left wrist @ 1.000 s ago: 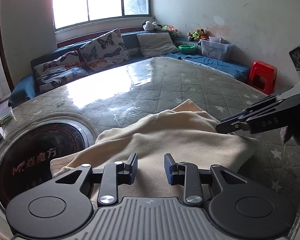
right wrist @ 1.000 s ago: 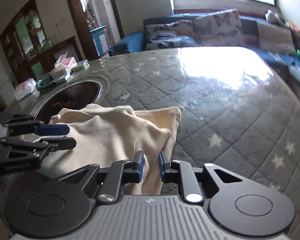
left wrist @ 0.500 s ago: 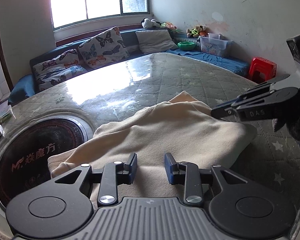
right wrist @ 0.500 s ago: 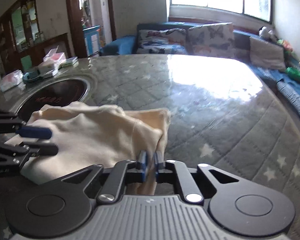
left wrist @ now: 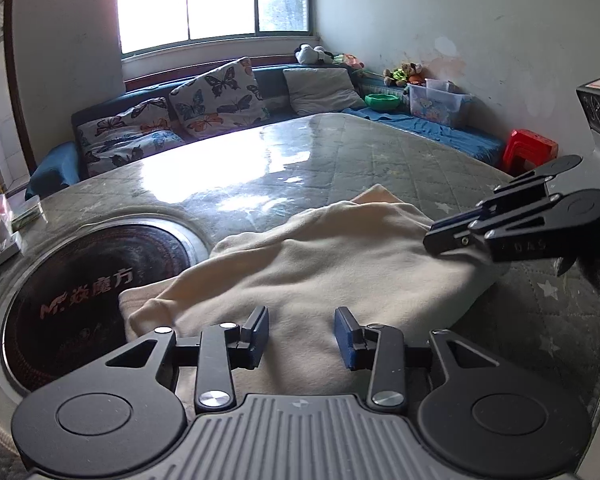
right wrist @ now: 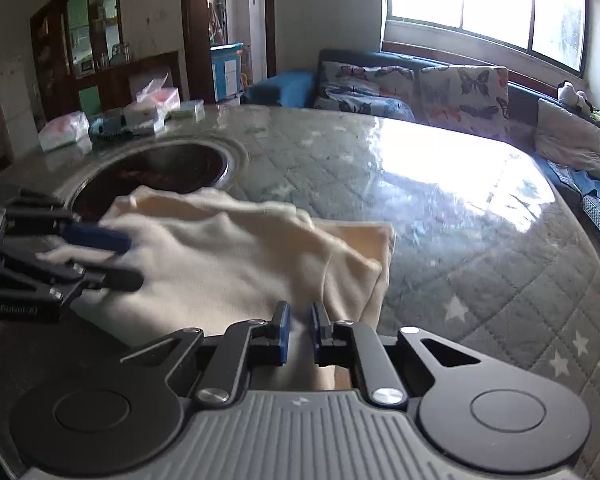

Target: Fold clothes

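Left tongs (left wrist: 301, 336): pads apart, nothing between them, hovering low over the near edge of the cream garment (left wrist: 332, 264).

Right tongs (right wrist: 299, 334): pads drawn close with a narrow gap and cloth in it. In the left wrist view they look almost together at the garment's right end, with blur there. Cannot tell whether they truly pinch the cloth.

Garment: lies on the quilted tabletop (right wrist: 480, 240), bunched in several layers. One end reaches the rim of the round dark inset (left wrist: 80, 280) in the tabletop; a flatter layer sticks out beneath on the far side.

Step, judged: mid-fold. The right side is being gathered or carried while the left waits to take the near edge. The layers are uneven, so the fold does not look settled.

Next move calls for: a firm hold on the right end, a left grip on the near hem, then both travelling together so the layers stay aligned.

Change from half a second ago: the right pads were nearly touching and now stand slightly wider; the left pads remain spread. Both tongs sit closer over the cloth.
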The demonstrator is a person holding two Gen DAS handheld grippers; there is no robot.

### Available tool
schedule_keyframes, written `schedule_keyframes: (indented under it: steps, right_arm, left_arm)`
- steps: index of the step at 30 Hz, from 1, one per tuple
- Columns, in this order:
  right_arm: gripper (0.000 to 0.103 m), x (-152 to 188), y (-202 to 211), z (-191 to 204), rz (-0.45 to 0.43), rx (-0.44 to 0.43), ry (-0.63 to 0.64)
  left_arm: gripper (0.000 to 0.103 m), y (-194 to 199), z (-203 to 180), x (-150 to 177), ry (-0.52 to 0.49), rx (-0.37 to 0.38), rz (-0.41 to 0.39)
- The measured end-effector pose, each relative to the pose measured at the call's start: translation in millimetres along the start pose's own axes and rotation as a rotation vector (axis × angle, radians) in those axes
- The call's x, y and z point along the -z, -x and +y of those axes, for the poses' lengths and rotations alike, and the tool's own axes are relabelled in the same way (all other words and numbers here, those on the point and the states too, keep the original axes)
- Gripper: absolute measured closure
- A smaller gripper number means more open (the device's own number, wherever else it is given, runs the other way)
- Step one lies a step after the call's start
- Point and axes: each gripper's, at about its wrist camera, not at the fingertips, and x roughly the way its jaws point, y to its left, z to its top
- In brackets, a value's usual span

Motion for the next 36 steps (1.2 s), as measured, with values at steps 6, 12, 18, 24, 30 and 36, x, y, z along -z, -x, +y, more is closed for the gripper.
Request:
schedule_keyframes:
  steps: [6,12,18,24,30,36]
  right_arm:
    - [0.093,-24,-13,2,-0.028,-0.021,0.017]
    - [0.093,-32,-28,3,-0.016,-0.025,0.015]
    - [0.093,-33,-35,4,-0.004,-0.022,0.011]
    - [0.092,-30,-28,14,-0.002,-0.042,0.033]
    - [0.092,-4,8,46,-0.008,-0.097,0.114]
    - [0.092,18,13,59,-0.005,-0.077,0.155]
  left_arm:
    - [0.064,-2,29,-3,0.084,-0.050,0.006]
    - [0.065,-17,58,-9,0.151,-0.099,0.033]
    - [0.063,-22,66,-9,0.175,-0.112,0.036]
    - [0.062,0,55,-3,0.151,-0.093,0.010]
    - [0.062,28,23,10,0.054,-0.054,-0.043]
    - [0.063,22,3,20,0.014,-0.015,-0.027]
